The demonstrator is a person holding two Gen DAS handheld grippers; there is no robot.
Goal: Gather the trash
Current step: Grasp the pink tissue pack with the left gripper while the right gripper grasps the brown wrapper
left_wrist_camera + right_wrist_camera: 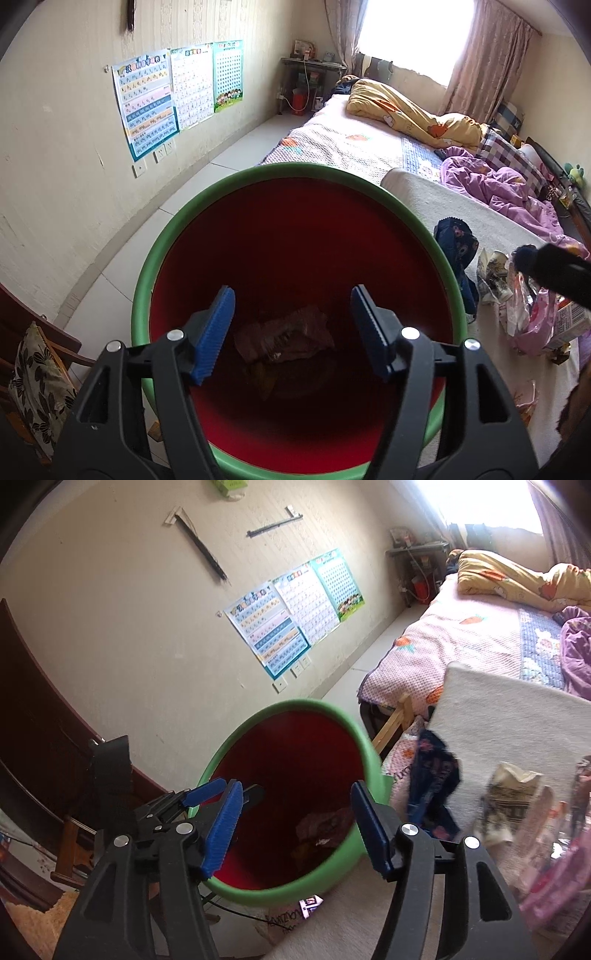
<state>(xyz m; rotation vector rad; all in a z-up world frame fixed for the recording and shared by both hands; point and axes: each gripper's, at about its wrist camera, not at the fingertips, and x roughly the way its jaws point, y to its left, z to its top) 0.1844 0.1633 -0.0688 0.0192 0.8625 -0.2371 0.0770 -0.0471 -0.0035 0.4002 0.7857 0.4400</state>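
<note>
A bin with a green rim (147,280) and a red inside fills the left wrist view. A crumpled brownish wrapper (284,338) lies at its bottom. My left gripper (291,332) hangs open over the bin's mouth with nothing between its blue pads. In the right wrist view my right gripper (295,808) is also open and empty above the bin (343,860). Beside it the left gripper's fingers (207,792) show at the bin's near rim. On the bed lie a dark blue patterned wrapper (456,247) (432,775), a crumpled printed paper (491,277) (513,794) and a pink plastic bag (532,317).
The bin stands on the tiled floor (229,155) against the bed's corner, where a white blanket (443,199) is spread. A wooden chair with a leaf-print cushion (33,369) is at the lower left. Posters (147,103) hang on the wall behind.
</note>
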